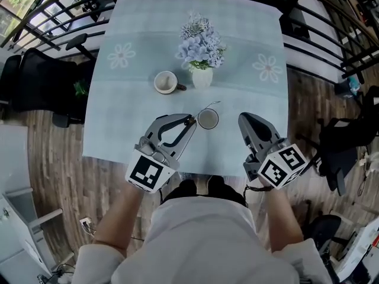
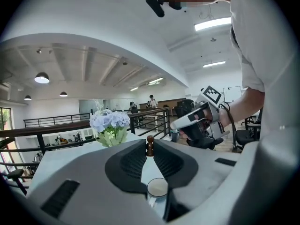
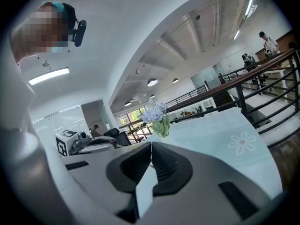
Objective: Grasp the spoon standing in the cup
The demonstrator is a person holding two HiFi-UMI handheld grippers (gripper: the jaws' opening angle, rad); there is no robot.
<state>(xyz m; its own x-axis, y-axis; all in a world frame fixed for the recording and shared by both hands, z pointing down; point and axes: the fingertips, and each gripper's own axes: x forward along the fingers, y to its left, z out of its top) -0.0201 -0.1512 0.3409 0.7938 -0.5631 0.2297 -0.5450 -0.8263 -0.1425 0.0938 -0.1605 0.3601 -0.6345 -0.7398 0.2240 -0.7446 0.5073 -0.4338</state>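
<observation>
Square surface [image 1: 249, 28] under a pale blue cloth printed with daisies, standing on a wood-plank floor [image 1: 59, 141]. A black railing [image 1: 53, 10] runs round its far sides.

Items noted on the surface: a white vase [image 1: 202, 77] of blue flowers [image 1: 200, 43] near the middle, and a white mug [image 1: 166, 82] just to its left. A small cup [image 1: 208, 119] stands nearer to me, between the two claws.

Left claw [image 1: 191, 119]: I find it closed narrow on the spoon [image 2: 150, 145], with the brown knobbed end of the handle pinched between the claw tips. In the left gripper view the cup sits below the tips. In the head view a thin line of the spoon runs from the claw tips past the cup's far rim. I cannot tell whether its other end is inside the cup.

Right claw [image 3: 151, 149]: tips together, nothing between them. It is held to the right of the cup, clear of it, and points towards the vase.

Both claws sit above the near edge of the surface.
</observation>
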